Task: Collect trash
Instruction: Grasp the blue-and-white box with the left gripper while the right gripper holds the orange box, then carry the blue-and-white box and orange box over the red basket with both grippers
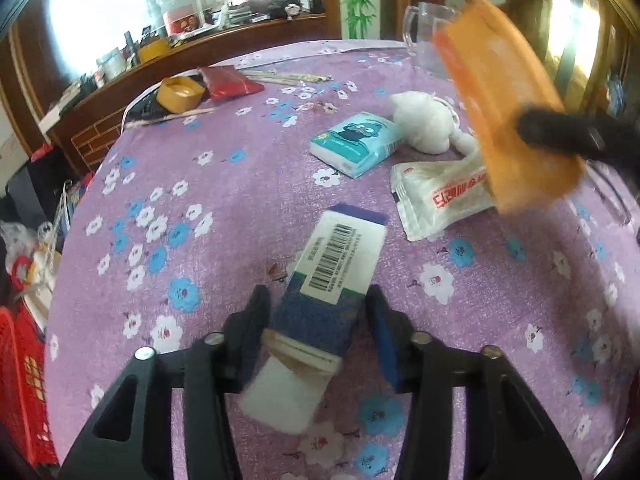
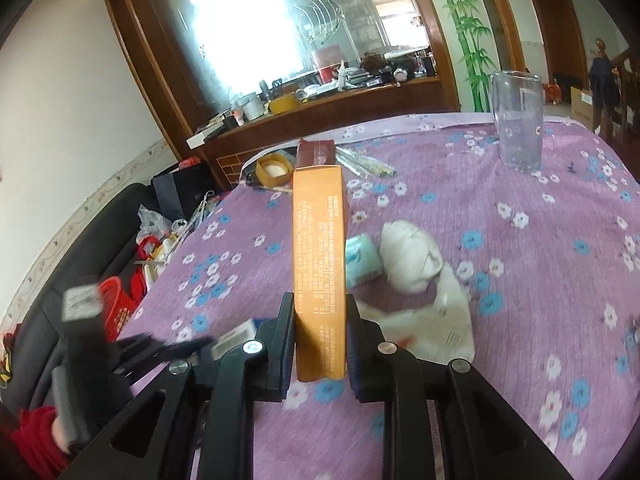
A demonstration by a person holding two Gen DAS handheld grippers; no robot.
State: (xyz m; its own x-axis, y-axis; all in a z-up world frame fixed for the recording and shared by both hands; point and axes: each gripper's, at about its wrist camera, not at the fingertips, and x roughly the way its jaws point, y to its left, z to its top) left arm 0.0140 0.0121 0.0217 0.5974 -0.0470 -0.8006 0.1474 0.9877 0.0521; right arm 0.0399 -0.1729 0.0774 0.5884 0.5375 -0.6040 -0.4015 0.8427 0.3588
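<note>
Left wrist: orange box (image 1: 516,120) blurred, hiding right fingers (image 1: 560,136).

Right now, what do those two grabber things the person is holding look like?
Both are black plastic. The left gripper has two angular arms with triangle-shaped cut-outs and round silver bolts at the hinges, and its jaws carry dark blue pads. The right gripper is built the same way: black arms, silver bolts, blue padding. In the right wrist view, a red sleeve shows at the lower left.

glass mug (image 2: 517,119) upright | mirror (image 2: 280,28) (wood-framed) | red basket (image 1: 20,380) beside table
</note>
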